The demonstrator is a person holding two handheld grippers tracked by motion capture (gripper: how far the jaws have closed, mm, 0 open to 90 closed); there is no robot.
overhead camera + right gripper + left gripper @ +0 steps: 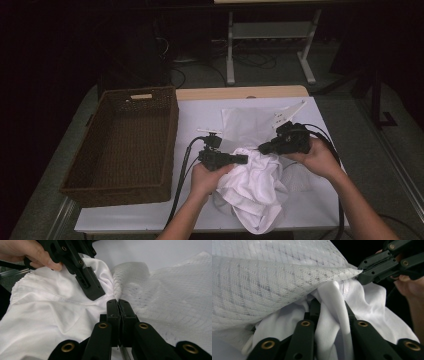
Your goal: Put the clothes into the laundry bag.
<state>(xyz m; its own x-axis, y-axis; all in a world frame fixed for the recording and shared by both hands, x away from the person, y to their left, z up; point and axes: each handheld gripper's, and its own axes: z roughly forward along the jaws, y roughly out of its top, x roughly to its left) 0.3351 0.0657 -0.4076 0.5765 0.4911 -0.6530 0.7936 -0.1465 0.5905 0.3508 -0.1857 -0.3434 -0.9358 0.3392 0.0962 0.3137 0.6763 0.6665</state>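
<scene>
While the empty brown wicker basket point(125, 145) is set at the table's left, clear of the work, the crumpled white cloth garment point(252, 187) is bunched at the front edge, its length running toward the person. Folds are pinched by the left gripper point(243, 159) and the right gripper point(262, 148), jaws closed.

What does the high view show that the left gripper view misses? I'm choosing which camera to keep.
High view alone: the wicker basket left of the work, the table, both forearms. Left gripper view alone: white cloth bunched between its own tongs, and the mesh's woven pattern. Both: the right tongs pinching the mesh corner.
</scene>
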